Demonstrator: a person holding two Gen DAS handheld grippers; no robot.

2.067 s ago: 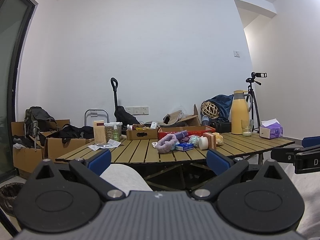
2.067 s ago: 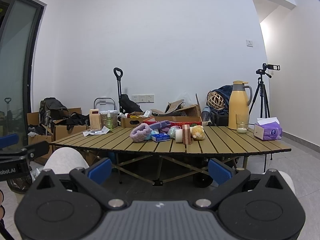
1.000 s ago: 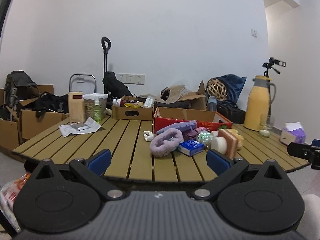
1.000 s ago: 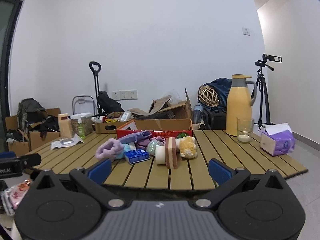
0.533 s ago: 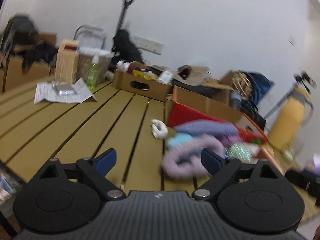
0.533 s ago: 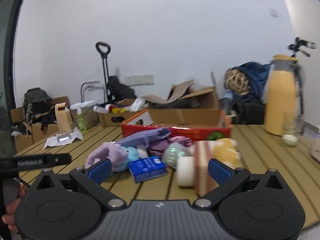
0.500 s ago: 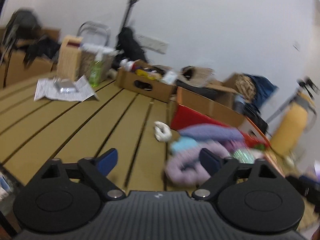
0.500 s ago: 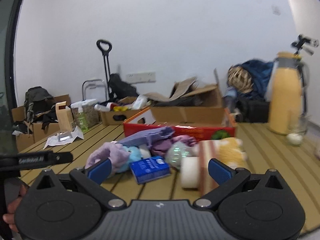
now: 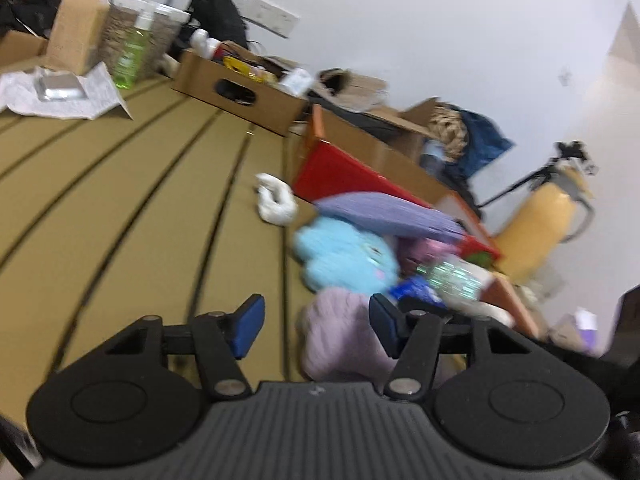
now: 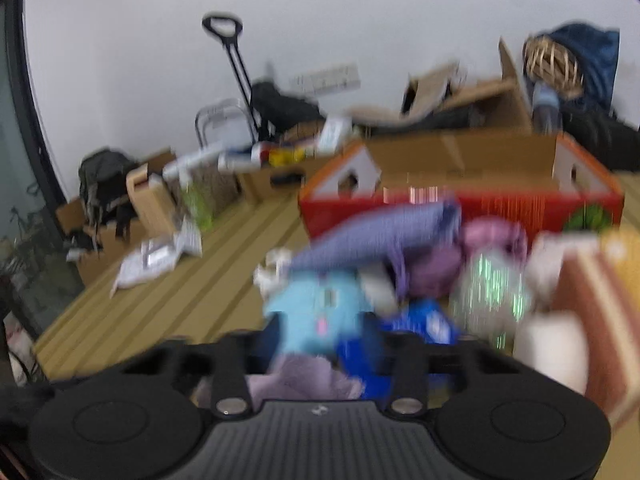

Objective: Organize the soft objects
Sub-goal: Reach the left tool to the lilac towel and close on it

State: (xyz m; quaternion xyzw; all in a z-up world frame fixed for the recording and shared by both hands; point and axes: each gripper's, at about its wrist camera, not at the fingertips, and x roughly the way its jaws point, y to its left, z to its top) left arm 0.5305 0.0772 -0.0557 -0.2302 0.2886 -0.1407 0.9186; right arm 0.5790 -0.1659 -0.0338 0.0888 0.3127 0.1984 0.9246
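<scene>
A pile of soft things lies on the slatted table in front of a red cardboard box (image 9: 352, 168) (image 10: 500, 204). A fluffy lilac ring (image 9: 344, 336) (image 10: 296, 380) lies nearest, between the open fingers of my left gripper (image 9: 316, 320). Behind it are a light blue plush (image 9: 344, 252) (image 10: 316, 312), a folded purple cloth (image 9: 384, 212) (image 10: 384, 232) and a small white soft piece (image 9: 276, 200). My right gripper (image 10: 320, 344) is open just above the lilac ring and the blue plush; its view is blurred.
A small blue box (image 10: 420, 324), a glittery ball (image 10: 492, 292), a white roll (image 10: 552, 348) and a brown block (image 10: 596, 320) lie to the right. A cardboard tray (image 9: 240, 92), green bottle (image 9: 130, 52), papers (image 9: 60, 92) and yellow jug (image 9: 540, 220) stand further off.
Both grippers have moved forward and down to the pile. The left gripper's fingers have narrowed and now flank the lilac ring. The right gripper now hangs over the ring and blue plush.
</scene>
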